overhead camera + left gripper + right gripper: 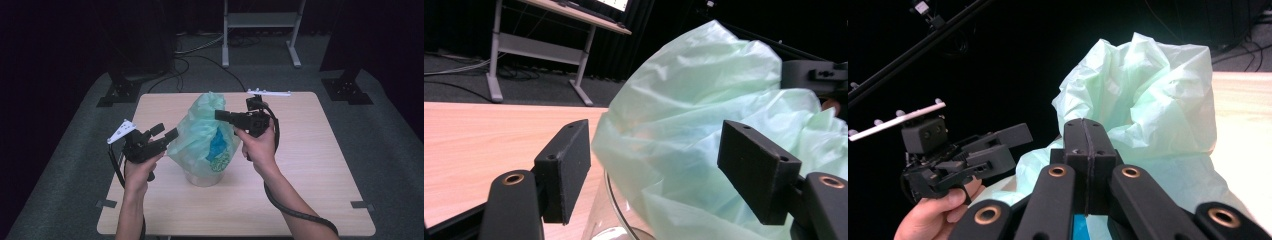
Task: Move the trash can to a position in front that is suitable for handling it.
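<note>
A pale green plastic bag (200,135) stands crumpled over a clear round container (202,177) in the middle of the wooden table (310,165). Something blue (218,142) shows through the film. My left gripper (166,132) is level with the bag's left side. Its jaws are open, and in the left gripper view (654,165) a fold of the bag (704,100) bulges between them without being pressed; the container's rim (611,210) lies below. My right gripper (218,115) is shut at the bag's upper right, its tips (1085,125) against the film (1148,85), seemingly pinching it.
On the floor behind the table stand a white-framed stand (260,20), two black stand bases (120,92) (347,90) and loose cables (200,50). The table's right half and front strip are bare wood. My left gripper (1008,145) also appears in the right gripper view.
</note>
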The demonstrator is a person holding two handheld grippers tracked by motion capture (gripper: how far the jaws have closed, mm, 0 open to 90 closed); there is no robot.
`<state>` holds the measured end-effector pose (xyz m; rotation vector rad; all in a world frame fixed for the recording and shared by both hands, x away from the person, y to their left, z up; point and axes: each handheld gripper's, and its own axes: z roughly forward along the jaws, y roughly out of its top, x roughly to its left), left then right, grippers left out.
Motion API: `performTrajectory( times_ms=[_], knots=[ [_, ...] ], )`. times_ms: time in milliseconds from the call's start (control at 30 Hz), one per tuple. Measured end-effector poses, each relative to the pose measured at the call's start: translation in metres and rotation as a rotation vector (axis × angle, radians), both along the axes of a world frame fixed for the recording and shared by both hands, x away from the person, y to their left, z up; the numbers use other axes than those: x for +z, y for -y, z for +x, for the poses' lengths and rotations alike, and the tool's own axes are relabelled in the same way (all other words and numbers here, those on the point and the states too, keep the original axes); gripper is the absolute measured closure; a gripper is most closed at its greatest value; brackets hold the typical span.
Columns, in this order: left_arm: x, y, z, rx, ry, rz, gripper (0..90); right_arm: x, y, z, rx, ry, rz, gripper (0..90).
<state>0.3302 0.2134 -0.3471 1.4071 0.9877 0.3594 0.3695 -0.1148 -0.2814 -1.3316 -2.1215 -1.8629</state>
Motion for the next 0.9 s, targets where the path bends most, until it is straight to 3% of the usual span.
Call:
performTrajectory(
  times_ms=[300, 900],
  knots=[
    [0.003, -0.006, -0.002, 0.005, 0.016, -0.032, 24.0, 0.012, 0.008, -0.002, -0.01, 0.023, 0.017, 90.0],
    [0.003, -0.006, -0.002, 0.007, 0.011, -0.038, 19.8, 0.031, 0.025, -0.008, -0.036, 0.054, 0.051, 90.0]
  ],
)
